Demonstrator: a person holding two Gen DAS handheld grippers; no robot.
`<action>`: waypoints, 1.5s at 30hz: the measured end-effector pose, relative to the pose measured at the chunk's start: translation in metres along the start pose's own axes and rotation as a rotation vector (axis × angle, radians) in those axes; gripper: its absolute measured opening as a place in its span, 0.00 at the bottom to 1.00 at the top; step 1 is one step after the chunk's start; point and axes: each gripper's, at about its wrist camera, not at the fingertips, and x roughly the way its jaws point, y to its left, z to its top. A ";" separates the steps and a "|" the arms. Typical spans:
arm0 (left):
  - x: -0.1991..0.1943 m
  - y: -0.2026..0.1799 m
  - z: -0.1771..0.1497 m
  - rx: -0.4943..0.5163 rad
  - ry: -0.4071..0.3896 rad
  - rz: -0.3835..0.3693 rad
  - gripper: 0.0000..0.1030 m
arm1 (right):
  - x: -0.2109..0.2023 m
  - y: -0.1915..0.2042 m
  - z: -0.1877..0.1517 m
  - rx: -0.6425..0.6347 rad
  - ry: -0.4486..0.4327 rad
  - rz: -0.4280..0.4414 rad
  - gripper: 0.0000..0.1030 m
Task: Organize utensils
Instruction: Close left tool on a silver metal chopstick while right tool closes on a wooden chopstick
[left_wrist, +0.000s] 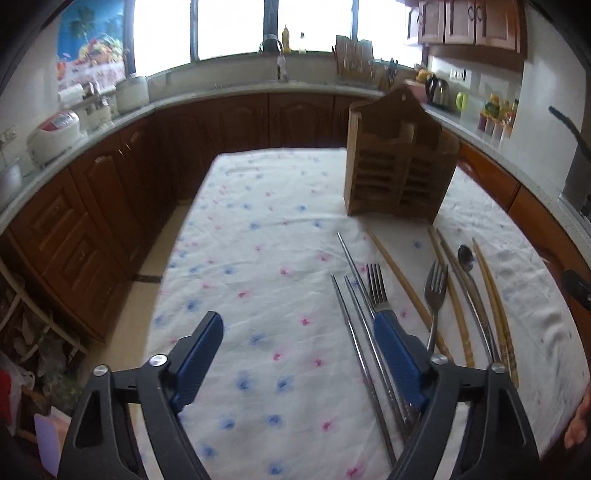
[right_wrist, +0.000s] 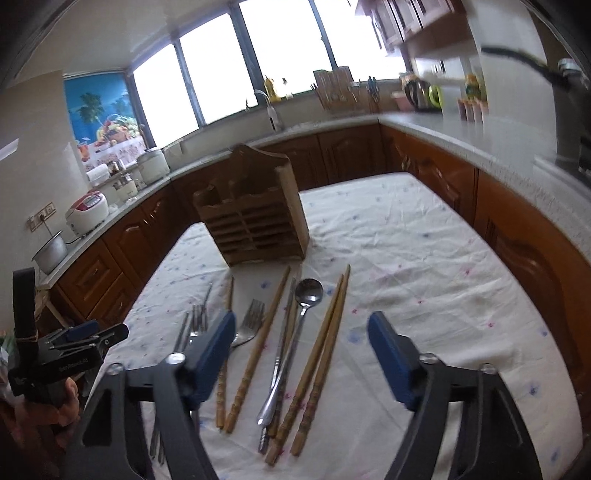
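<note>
While both of my claws hang over the cloth-covered counter (left_wrist: 258, 229), neither holds anything. The left claw (left_wrist: 299, 354) stands wide above bare cloth, its right finger over the steel chopsticks (left_wrist: 354, 317) and a fork (left_wrist: 376, 284). The right claw (right_wrist: 301, 354) is wide too, above the wooden chopsticks (right_wrist: 325, 350), with the spoon (right_wrist: 309, 291) just beyond them. No earlier view lets me say more about the jaws.

The cloth is white, wrinkled, dotted with blue and pink flowers. The utensils lie in a loose row, handles near, tips far. The wooden holder (right_wrist: 255, 218) stands upright at the far end of that row, apart from them, its slots showing nothing I can make out.

Around me, brown cabinets (left_wrist: 110, 192) run in a curve under a pale worktop (right_wrist: 461, 133). A rice cooker (left_wrist: 55, 133) sits far left, a kettle (left_wrist: 437, 90) far right, and bright windows (left_wrist: 229, 26) fill the far wall.
</note>
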 end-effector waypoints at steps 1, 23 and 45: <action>0.008 -0.001 0.004 0.002 0.028 -0.009 0.74 | 0.009 -0.004 0.003 0.013 0.020 -0.002 0.63; 0.109 -0.022 0.041 0.086 0.205 -0.008 0.46 | 0.137 -0.039 0.026 0.032 0.301 -0.068 0.17; 0.117 -0.028 0.051 0.138 0.226 -0.100 0.04 | 0.172 -0.058 0.055 0.132 0.344 -0.014 0.08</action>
